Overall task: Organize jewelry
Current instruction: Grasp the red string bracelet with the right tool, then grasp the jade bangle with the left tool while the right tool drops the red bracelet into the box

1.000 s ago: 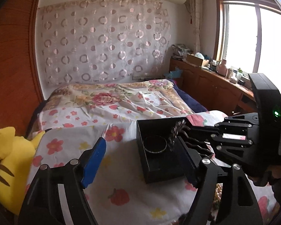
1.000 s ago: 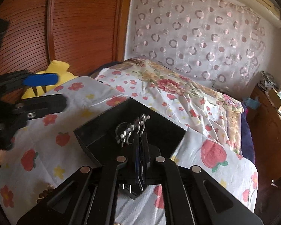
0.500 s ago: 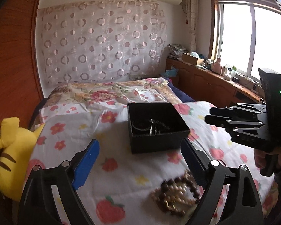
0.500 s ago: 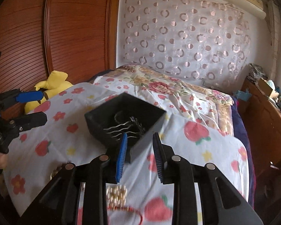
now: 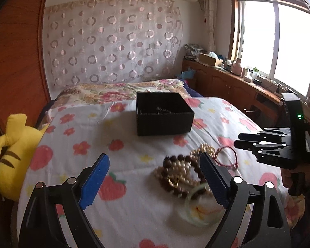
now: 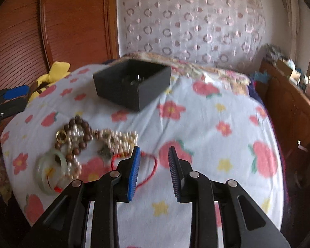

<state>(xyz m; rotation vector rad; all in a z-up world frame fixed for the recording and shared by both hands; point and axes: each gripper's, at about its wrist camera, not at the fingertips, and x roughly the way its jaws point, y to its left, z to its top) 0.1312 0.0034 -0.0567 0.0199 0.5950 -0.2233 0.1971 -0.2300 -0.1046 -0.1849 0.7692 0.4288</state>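
Floral bedspread [image 6: 196, 124]; tangled bead bracelets [image 6: 86, 136], black box [image 5: 164, 113].

I see a yellow plush toy [image 5: 12, 153] at the bed edge, a circle-patterned curtain [image 5: 111, 41], and a bright window [image 5: 277, 41]

Left wrist view: the camera sat behind the left gripper [image 5: 155, 177], looked forward and down across the flowered sheet [image 5: 134, 144] towards the patterned curtain [image 5: 113, 41], with the window [image 5: 274, 41] at its right edge. Right wrist view: the camera sat behind the right gripper [image 6: 154, 165], tilted more steeply down, close over the sheet, facing the same curtain. Both views shared the black box [image 5: 164, 113], the heap of bead jewelry [image 5: 181, 173] and the yellow plush toy [image 5: 12, 157]; each caught the other gripper at its edge.
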